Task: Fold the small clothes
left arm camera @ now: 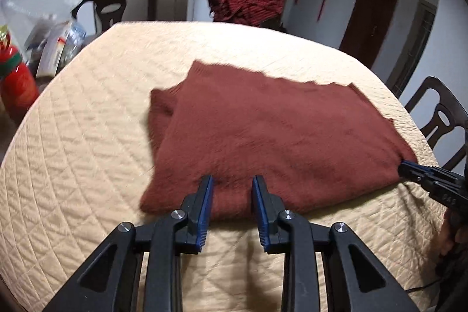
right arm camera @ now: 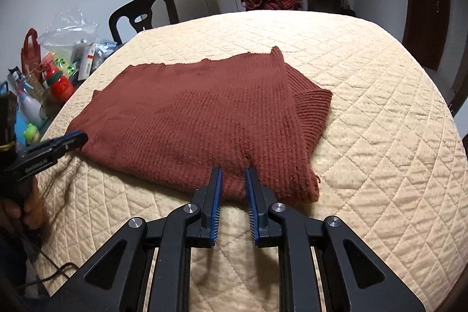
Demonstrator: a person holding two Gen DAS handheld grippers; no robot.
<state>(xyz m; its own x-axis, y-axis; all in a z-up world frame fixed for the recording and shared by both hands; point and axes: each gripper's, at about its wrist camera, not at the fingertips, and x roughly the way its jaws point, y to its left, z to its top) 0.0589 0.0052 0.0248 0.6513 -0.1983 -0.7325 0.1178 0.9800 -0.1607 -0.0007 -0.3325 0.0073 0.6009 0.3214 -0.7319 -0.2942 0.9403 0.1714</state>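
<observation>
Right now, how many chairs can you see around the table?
2. One dark chair stands at the table's far left edge; another chair stands at its right edge. Others may be hidden behind the table or outside the views.

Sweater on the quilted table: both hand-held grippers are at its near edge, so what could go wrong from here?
1. The right hand-held gripper has knit bunched between open jaws; it may catch only the top layer of the sweater.
2. The left hand-held gripper looks wider open, so the lift may be uneven.
3. The ribbed sleeve juts out and may unfold.
</observation>
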